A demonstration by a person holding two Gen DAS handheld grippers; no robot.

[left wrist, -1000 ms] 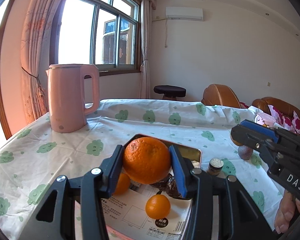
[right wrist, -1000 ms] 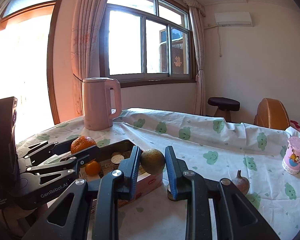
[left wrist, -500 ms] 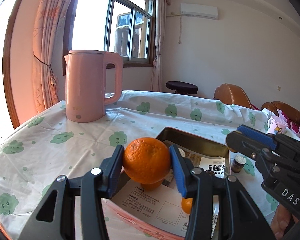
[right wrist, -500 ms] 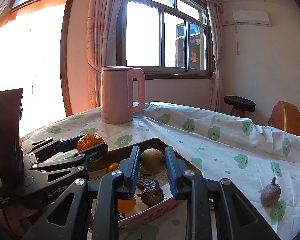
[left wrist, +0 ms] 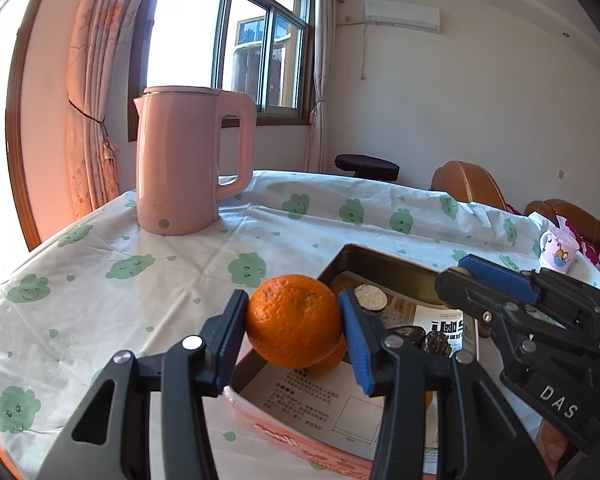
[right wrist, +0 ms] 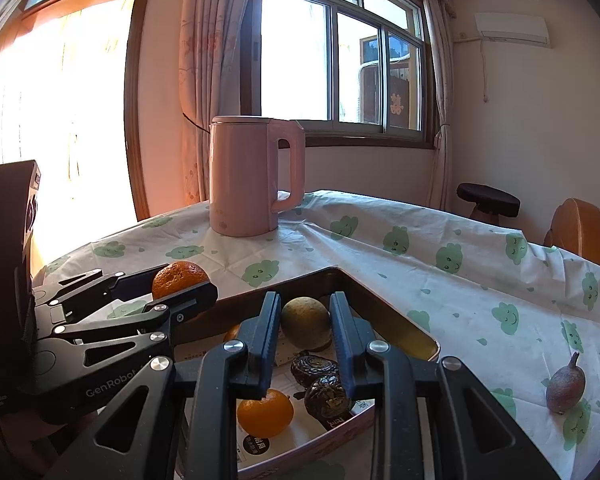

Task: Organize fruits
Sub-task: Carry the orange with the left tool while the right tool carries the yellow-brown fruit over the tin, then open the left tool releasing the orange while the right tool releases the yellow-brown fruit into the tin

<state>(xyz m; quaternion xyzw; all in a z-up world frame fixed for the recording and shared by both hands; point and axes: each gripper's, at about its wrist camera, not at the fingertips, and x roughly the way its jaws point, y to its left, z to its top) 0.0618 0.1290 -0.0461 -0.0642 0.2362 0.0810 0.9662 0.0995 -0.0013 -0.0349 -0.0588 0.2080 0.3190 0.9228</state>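
Left wrist view: the left hand-held gripper (left wrist: 294,330) is clamped on an orange (left wrist: 294,320), holding it over the near-left corner of the tray (left wrist: 384,270). Pink kettle (left wrist: 184,160) sits further back on the worktop (left wrist: 140,280).

Right wrist view: the right hand-held gripper (right wrist: 305,330) pinches a brownish-green fruit (right wrist: 306,322) above the tray (right wrist: 416,340), with a small orange (right wrist: 265,412) and two dark wrinkly fruits (right wrist: 320,380) lying inside. A pear-shaped fruit (right wrist: 565,386) rests on the cloth, well right of the tray.
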